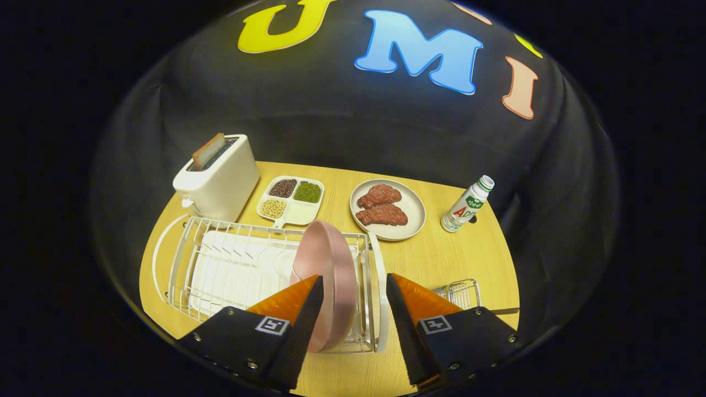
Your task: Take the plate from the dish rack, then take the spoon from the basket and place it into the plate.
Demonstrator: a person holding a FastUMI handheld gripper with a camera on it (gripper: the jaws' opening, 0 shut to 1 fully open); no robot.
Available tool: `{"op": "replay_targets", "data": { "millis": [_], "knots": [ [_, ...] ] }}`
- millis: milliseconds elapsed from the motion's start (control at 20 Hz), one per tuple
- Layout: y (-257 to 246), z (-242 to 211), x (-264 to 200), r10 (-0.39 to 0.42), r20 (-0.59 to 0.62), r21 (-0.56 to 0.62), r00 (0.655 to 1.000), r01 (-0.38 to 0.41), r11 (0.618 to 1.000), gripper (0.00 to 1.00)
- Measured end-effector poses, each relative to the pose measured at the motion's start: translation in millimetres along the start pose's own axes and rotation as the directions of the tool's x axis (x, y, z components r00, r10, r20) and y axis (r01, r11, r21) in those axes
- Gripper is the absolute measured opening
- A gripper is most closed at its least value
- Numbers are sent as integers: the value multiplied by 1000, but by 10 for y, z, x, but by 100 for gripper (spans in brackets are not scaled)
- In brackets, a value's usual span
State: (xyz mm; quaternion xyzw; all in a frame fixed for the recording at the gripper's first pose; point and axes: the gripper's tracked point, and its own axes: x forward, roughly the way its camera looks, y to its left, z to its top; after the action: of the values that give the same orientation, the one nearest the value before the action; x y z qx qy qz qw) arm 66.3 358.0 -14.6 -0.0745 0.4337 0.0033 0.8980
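1. Light wooden tabletop (pixel 441 259) backed by a black cloth wall.
2. White wire dish rack (pixel 220 264) on the near left of the table, over a white drip tray.
3. Pink round plate (pixel 331 264), standing on edge in the rack's right end, just ahead of the left finger and partly between the two fingers.
4. Gripper (pixel 353 286): fingers spread wide, nothing clamped; the left finger lies close beside the plate's rim, contact cannot be told.
5. Small wire basket (pixel 460 292), just beyond the right finger; contents hidden.
6. White toaster (pixel 220 179) holding one slice, behind the rack.
7. White four-compartment dish (pixel 292 199) of beans and grains, beside the toaster.
8. Beige round plate (pixel 411 212) bearing two pieces of raw red meat (pixel 381 205).
9. Small white bottle with green cap (pixel 468 205), upright, at far right.
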Motion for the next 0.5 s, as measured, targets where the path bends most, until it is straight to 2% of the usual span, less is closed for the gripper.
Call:
{"op": "replay_targets", "data": {
  "millis": [50,100,150,300,350,450,500],
  "knots": [
    [-31,-32,52,-31,-16,-5,999,31,1000,69],
    [-30,-30,101,-44,-22,-8,999,44,999,61],
    [-36,-35,149,-58,-26,-22,998,58,998,58],
    [20,-64,253,-54,-66,-5,996,54,999,25],
    [47,-58,250,-53,-74,-1,996,53,999,21],
    [65,-15,238,-57,-84,-27,995,55,998,19],
    [84,-20,209,-69,-106,-57,992,64,996,11]
  ]
}}
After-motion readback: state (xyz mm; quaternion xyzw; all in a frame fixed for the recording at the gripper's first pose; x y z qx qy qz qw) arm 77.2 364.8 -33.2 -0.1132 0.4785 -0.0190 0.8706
